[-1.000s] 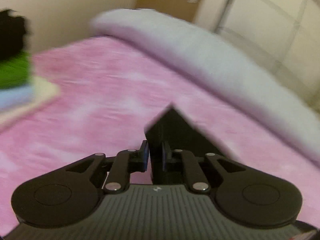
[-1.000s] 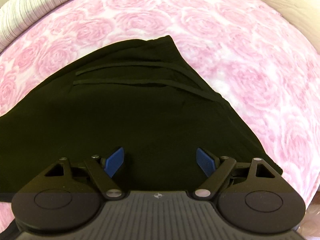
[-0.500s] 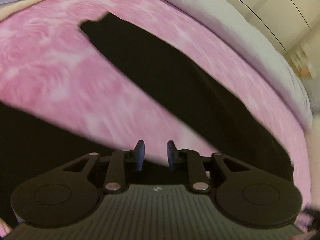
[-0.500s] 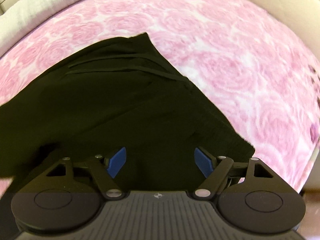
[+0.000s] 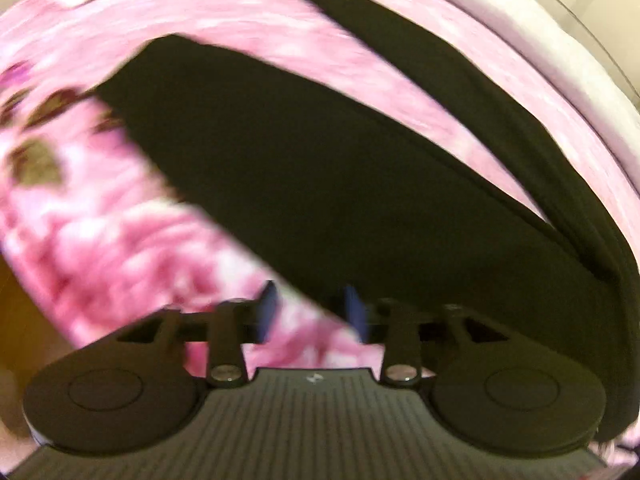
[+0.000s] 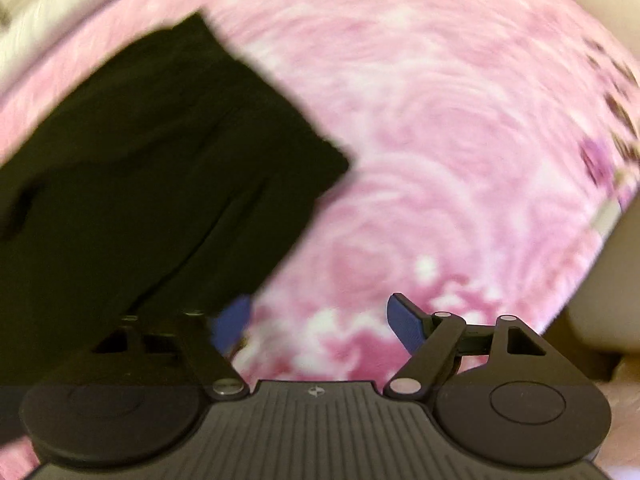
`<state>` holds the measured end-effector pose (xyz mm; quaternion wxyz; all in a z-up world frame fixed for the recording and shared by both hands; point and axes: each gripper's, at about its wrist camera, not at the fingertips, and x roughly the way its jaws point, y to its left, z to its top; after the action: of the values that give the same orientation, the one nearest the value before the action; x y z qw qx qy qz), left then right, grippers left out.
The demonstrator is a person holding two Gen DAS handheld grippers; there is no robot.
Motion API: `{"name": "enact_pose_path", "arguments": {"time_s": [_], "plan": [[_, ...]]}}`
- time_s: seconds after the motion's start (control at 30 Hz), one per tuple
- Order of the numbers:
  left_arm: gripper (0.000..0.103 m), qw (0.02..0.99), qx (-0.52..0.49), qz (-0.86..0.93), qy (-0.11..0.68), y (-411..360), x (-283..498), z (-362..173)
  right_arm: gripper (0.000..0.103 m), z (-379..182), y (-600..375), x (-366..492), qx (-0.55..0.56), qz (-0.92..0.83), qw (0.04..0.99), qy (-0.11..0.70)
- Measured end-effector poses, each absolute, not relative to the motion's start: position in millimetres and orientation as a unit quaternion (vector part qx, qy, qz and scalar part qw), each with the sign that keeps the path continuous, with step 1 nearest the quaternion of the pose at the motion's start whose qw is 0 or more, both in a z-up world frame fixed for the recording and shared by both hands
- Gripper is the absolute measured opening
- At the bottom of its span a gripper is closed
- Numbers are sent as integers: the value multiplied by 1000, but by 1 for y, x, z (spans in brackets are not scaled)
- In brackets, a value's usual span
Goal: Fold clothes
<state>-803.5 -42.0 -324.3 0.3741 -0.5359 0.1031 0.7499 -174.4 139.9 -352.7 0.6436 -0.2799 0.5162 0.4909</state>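
Black garment of matt soft cloth, pink rose-print bedspread of plush cloth, left gripper and right gripper of matt black plastic, ribbed housings, bright metal pivot screws, blue pads

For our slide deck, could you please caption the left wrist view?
Open left gripper above the edge of a black garment spread on a pink rose-print bedspread.

You have no readable text, label, brand or number in either view; only a small embossed mark, too blurred to read, on each gripper body.
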Motion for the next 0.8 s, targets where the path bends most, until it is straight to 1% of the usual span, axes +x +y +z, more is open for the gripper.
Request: {"name": "enact_pose_path", "arguments": {"time_s": [0.07,0.13,0.2,0.27,0.3,0.33,0.4,0.47,0.53,0.6,0.63,0.7,0.8], "plan": [[43,350,-543,761,54,-52,-812,-322,74,-350,140,-154,-225,493,647,537],[49,319,-555,768,1,-57,-823,-323,74,-351,145,-141,-181,497,644,553],[49,287,-567,770,-50,-62,-834,-326,74,-354,152,-134,-151,503,640,561],[50,270,-573,769,-87,-65,-841,-328,74,-358,162,-133,-146,507,647,551],[50,266,-573,769,-96,-65,-844,-329,71,-359,167,-133,-152,508,656,537],[51,266,-572,770,-95,-64,-846,-329,70,-358,173,-132,-161,508,669,518],[51,272,-569,772,-77,-60,-846,-327,70,-352,180,-137,-184,527,684,469],[51,287,-558,777,-50,-54,-842,-324,70,-343,188,-145,-211,573,669,424],[51,309,-545,779,-21,-46,-833,-318,64,-338,198,-152,-238,608,643,401],[51,334,-533,777,12,-35,-823,-312,54,-336,209,-159,-260,626,620,396],[51,352,-534,768,37,-26,-815,-309,51,-336,215,-163,-273,627,612,398],[50,390,-536,743,94,-3,-798,-302,48,-334,220,-167,-281,622,602,414],[50,458,-531,691,177,40,-764,-295,48,-333,225,-172,-294,608,595,436]]}}
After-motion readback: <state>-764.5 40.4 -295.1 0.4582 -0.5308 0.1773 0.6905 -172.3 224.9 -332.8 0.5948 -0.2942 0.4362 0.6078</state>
